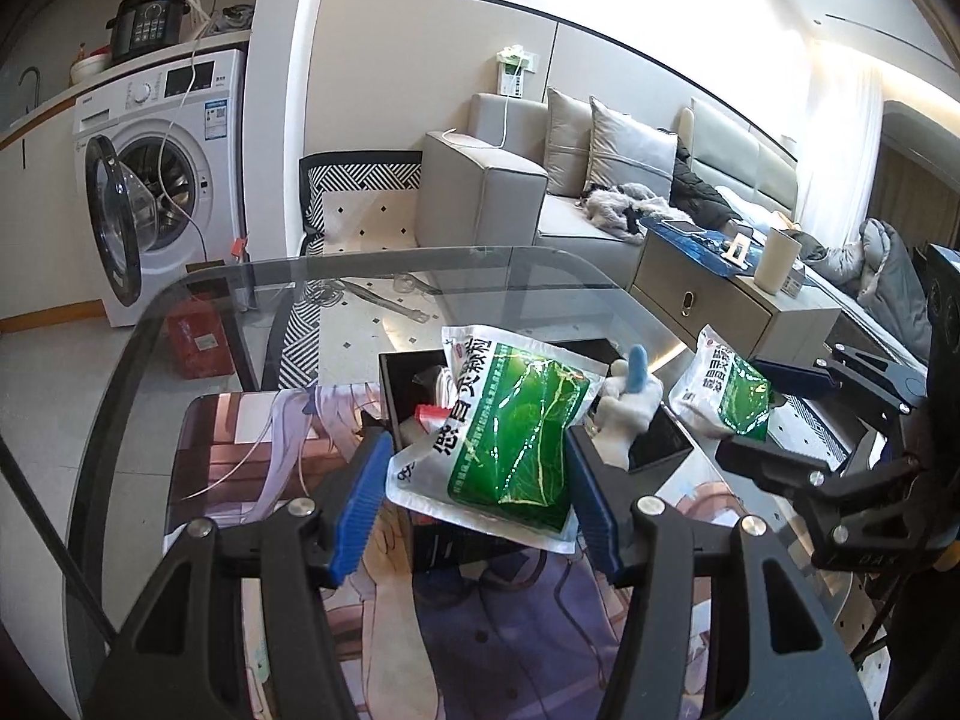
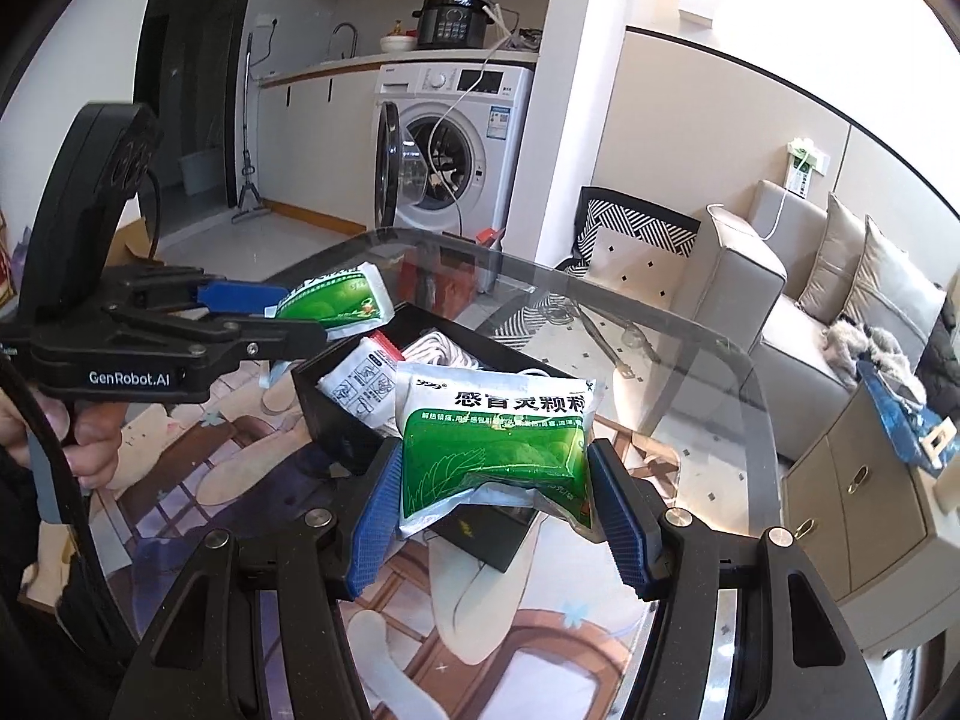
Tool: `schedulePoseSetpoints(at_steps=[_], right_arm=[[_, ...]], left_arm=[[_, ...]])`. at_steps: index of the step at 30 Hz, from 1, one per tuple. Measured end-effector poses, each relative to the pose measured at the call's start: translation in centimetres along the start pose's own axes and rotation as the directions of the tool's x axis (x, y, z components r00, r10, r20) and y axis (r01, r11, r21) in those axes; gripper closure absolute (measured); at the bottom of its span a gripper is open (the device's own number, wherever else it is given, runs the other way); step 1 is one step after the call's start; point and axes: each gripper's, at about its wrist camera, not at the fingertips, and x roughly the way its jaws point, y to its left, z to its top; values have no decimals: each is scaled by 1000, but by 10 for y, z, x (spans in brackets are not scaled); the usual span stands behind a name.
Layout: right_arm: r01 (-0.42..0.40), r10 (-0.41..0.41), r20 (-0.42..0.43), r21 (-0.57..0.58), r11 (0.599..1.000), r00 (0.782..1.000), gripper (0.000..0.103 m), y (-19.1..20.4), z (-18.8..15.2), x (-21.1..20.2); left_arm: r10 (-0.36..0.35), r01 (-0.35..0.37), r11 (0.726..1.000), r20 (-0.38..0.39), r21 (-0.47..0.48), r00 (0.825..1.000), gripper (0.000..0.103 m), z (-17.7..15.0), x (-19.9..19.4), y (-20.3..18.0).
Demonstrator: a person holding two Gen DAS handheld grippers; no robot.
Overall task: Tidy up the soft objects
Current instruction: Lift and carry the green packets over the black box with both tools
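Observation:
My left gripper (image 1: 477, 480) is shut on a green and white medicine pouch (image 1: 510, 438) and holds it above the black box (image 1: 396, 384). My right gripper (image 2: 495, 495) is shut on a second green and white pouch (image 2: 498, 450) and holds it over the same black box (image 2: 336, 414). The right gripper and its pouch (image 1: 720, 396) also show at the right of the left wrist view. The left gripper and its pouch (image 2: 336, 306) show at the left of the right wrist view. The box holds a white cable coil (image 2: 438, 348), a small white packet (image 2: 360, 390) and a white plush toy (image 1: 630, 402).
The box sits on a printed mat (image 2: 252, 480) on a round glass table (image 2: 720, 360). A grey sofa (image 1: 540, 180) and a side cabinet (image 1: 720, 300) stand beyond the table. A washing machine (image 1: 168, 180) with its door open stands at the back.

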Motion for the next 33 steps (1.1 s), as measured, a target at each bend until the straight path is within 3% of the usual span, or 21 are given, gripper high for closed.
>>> schedulePoseSetpoints(at_steps=[33], right_arm=[[-6, -18, -109, -215, 977, 994, 41, 7, 23, 60]], left_arm=[[12, -12, 1000, -32, -1, 999, 45, 9, 47, -2]])
